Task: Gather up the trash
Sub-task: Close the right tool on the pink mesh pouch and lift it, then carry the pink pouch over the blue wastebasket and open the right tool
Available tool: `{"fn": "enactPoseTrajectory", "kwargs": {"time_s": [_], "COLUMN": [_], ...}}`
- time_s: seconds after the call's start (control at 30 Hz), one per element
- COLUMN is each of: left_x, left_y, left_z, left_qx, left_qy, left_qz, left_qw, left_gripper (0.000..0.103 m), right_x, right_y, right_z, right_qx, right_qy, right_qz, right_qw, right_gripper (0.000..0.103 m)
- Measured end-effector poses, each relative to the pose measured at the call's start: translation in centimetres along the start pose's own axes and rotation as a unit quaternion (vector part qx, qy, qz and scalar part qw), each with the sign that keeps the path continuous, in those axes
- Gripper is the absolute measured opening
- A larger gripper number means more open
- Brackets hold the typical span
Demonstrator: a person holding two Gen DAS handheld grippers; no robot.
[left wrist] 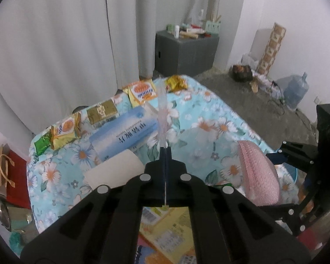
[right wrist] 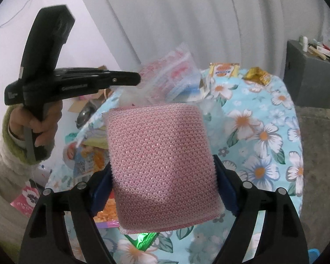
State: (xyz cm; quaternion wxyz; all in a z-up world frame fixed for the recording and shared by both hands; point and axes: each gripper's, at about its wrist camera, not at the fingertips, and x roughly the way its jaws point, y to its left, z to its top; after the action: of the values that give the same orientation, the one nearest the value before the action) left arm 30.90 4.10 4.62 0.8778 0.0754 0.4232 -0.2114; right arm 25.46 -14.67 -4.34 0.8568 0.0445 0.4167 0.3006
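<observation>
a: pale curtains [left wrist: 66,44] hang behind a table under a light blue cloth printed with white flowers [left wrist: 209,118], and snack wrappers and boxes lie scattered over it.

b: how is the left gripper [left wrist: 165,148] posed?

a: it points downward over the cloth with its jaws pressed together on a thin, clear plastic bag with pink print [right wrist: 169,74]. from its own camera the bag shows edge-on, a narrow strip rising from the tips. from the right wrist view the person's hand [right wrist: 39,125], in a cream sleeve with a green cuff, grips the handle, and the bag hangs flat off the tip, lifted clear of the table.

b: and the right gripper [right wrist: 162,173]?

a: tilted down too, jaws set wide and clamped on both sides of a pink mesh-covered rectangular sponge [right wrist: 162,160], which stands upright between the blue pads, held above the cloth.

b: what lies beneath?

a: a long blue and white cardboard box [left wrist: 125,132], a gold box [left wrist: 102,111], yellow and orange snack packets [left wrist: 140,92], and a crumpled gold wrapper [left wrist: 176,83] at the far edge.
</observation>
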Motion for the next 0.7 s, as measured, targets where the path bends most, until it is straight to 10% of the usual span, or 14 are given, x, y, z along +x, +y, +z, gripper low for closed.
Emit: {"fn": "enactPoseTrajectory", "kwargs": {"time_s": [0.7], "left_x": [-10.6], "left_y": [-2.7], "left_z": [-3.0], "left_qx": [-0.075], "left_qy": [-0.11], "left_qz": [-0.06], "left_qw": [0.9892], "left_gripper": [0.0], "right_x": [-8.8], "right_y": [1.1], "right_z": [-2.9], "right_qx": [0.091], "right_qy": [-0.058], "right_qz": [-0.016], "right_qw": [0.994], "right_gripper": [0.079]}}
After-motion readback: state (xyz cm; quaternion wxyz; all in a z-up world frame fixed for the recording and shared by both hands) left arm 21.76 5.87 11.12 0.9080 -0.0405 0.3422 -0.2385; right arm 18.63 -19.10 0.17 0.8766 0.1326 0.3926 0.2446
